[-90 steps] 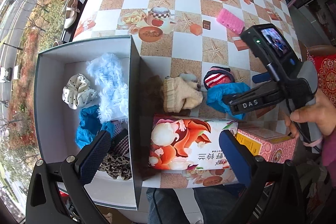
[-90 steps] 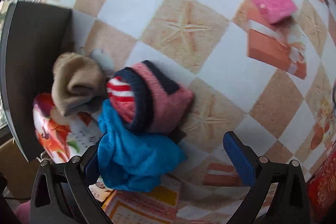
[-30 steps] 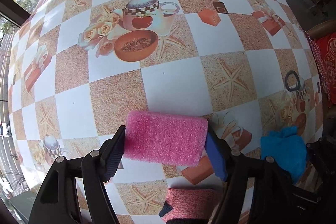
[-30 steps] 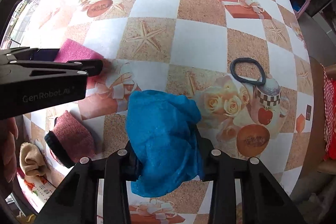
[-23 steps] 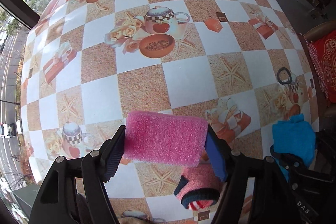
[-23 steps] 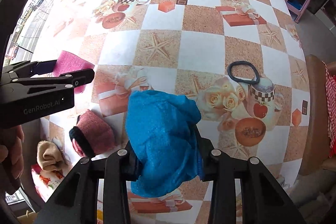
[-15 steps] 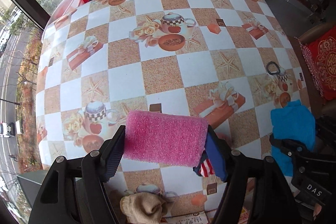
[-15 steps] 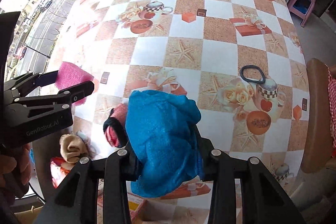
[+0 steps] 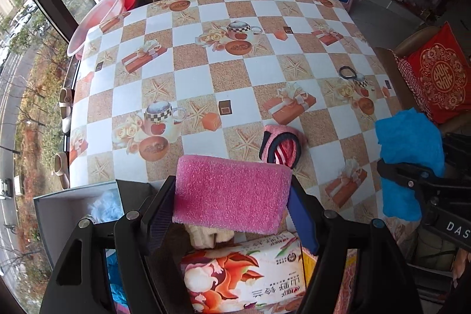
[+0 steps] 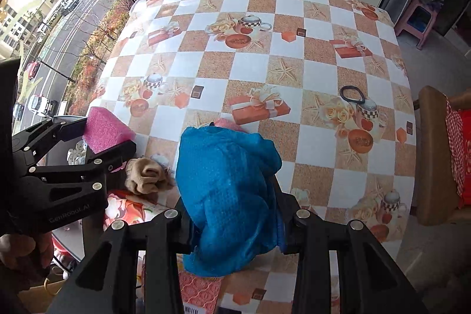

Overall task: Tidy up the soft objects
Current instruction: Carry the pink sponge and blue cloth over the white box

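My left gripper (image 9: 231, 209) is shut on a pink sponge (image 9: 231, 193) and holds it above the table near the grey box (image 9: 59, 208); it also shows in the right wrist view (image 10: 103, 134). My right gripper (image 10: 232, 214) is shut on a blue cloth (image 10: 229, 196), which also shows at the right of the left wrist view (image 9: 409, 149). A pink striped sock (image 9: 281, 146) lies on the table; a beige sock (image 10: 147, 174) lies beside the box.
The box holds a fluffy light-blue item (image 9: 104, 206) and a white scrunchie (image 10: 77, 152). A floral tissue pack (image 9: 244, 275) lies at the table's near edge. A black hair tie (image 10: 352, 94) lies on the checkered tablecloth (image 9: 229, 75). A chair with a red cushion (image 9: 438, 78) stands at right.
Both grippers have lifted and pulled back from the table with their loads. The grey box and tissue pack have come back into the left wrist view.
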`<state>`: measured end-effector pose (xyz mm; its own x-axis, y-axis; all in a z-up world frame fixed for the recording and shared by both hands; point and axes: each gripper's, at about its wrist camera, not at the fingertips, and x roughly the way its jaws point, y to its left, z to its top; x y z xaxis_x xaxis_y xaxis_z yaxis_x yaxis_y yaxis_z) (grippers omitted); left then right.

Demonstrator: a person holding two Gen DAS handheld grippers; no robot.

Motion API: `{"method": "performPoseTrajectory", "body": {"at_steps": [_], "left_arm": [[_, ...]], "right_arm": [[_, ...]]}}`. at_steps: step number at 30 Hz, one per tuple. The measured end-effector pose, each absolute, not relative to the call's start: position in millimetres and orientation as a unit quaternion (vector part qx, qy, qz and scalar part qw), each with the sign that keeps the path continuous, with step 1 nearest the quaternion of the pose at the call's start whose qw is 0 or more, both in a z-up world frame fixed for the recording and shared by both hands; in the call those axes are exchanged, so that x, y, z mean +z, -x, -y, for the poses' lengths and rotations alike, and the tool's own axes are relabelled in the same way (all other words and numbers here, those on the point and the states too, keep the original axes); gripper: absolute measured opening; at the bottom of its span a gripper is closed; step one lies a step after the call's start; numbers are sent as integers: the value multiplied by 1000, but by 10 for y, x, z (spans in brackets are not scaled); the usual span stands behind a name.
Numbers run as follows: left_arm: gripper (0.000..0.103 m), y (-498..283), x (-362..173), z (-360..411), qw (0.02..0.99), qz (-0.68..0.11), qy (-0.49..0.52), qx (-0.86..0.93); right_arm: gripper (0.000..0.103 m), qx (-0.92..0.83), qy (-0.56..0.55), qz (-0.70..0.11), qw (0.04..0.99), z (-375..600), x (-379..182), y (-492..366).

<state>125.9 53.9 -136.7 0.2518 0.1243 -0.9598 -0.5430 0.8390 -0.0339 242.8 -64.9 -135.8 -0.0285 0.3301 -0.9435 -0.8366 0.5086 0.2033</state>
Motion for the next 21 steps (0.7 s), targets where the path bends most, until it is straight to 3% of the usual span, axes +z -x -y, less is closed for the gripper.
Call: {"method": "performPoseTrajectory", "body": {"at_steps": [21], "left_arm": [[75, -42, -997, -494, 785, -541, 195, 232]], "right_arm": [[40, 463, 251, -536, 660, 562, -957, -1230]]}}
